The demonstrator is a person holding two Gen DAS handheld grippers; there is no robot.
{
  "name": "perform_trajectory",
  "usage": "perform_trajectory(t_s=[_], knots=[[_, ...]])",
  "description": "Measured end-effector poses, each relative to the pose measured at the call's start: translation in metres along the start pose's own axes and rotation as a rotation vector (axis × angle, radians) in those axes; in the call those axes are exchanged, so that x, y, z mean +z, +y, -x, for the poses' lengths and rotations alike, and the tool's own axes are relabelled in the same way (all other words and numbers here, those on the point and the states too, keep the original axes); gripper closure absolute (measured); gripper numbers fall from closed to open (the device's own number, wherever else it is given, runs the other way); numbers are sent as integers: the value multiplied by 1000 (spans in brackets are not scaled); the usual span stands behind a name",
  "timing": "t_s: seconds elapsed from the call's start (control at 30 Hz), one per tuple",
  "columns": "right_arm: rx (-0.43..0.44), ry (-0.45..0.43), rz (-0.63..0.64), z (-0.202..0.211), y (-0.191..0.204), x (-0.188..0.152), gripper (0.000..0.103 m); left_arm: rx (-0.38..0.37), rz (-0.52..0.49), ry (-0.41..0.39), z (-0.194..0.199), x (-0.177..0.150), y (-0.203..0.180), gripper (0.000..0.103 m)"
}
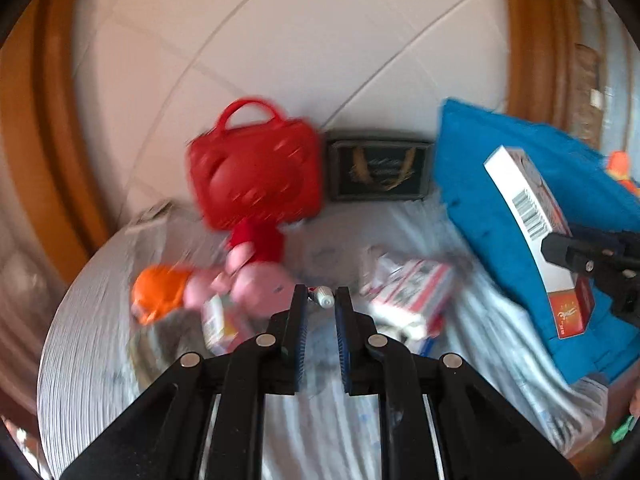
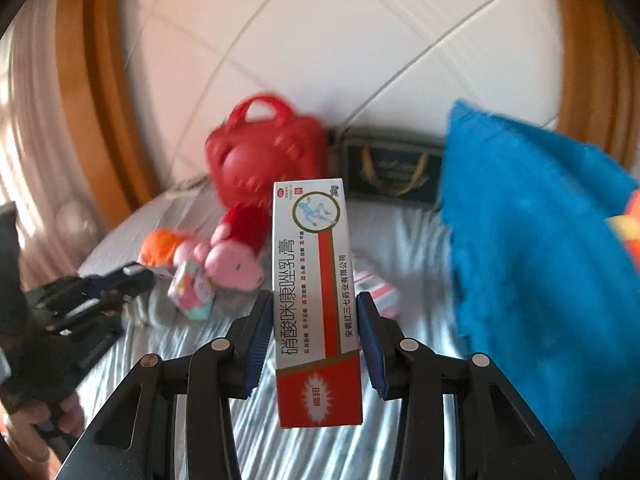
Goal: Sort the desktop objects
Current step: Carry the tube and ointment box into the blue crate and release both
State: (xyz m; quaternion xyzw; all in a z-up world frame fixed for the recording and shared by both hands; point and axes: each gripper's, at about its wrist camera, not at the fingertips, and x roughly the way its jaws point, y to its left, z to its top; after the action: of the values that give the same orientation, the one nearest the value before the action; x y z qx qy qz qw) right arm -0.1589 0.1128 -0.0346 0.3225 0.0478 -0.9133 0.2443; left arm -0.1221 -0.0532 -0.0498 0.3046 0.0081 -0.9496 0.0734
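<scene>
We've got the white-and-red cardboard ointment box (image 2: 316, 304) clamped between the jaws of the right gripper (image 2: 316, 332), lifted above the striped bedsheet (image 2: 320, 452), close beside the blue fabric bin (image 2: 532, 264). The hold sits around the box's middle, long end sticking forward — a quick swing could pivot it or let it slide out. The left gripper (image 1: 321, 304) hovers with its jaws parted, nothing between them, over a small white tube cap (image 1: 323, 296), near the pink plush pig (image 1: 260, 280) and a red-and-white carton (image 1: 408, 300). The clutter's tight there — closing carelessly, we'd nudge the plush or pinch the sheet. The red plastic handbag (image 1: 256, 168) stands behind, against the wall.
</scene>
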Motion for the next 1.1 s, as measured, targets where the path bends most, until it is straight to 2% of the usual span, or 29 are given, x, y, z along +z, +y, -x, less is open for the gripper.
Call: perform_trajectory(t_s=[0.3,0.43,0.63,0.7,0.83,1.0,1.1], knots=[[-244,-201,-135,113,-65,36,62,-258,-167,-217,32,87,-114,90],[-405,-250,-182,157,-108,49,62,-354,-212,-257,38,120,-168,90],[-540,-216,-226,178,-174,58,62,-433,-303,-257,34,148,-249,90],[-558,-193,-242,178,-194,59,62,-446,-331,-242,29,156,-273,90],[-598,-140,-255,166,-229,65,62,-446,-384,-220,24,170,-317,90],[-609,-75,-273,151,-263,62,62,-432,-447,-173,9,184,-367,90],[-628,-33,-289,141,-278,58,62,-425,-474,-136,-2,186,-384,90]])
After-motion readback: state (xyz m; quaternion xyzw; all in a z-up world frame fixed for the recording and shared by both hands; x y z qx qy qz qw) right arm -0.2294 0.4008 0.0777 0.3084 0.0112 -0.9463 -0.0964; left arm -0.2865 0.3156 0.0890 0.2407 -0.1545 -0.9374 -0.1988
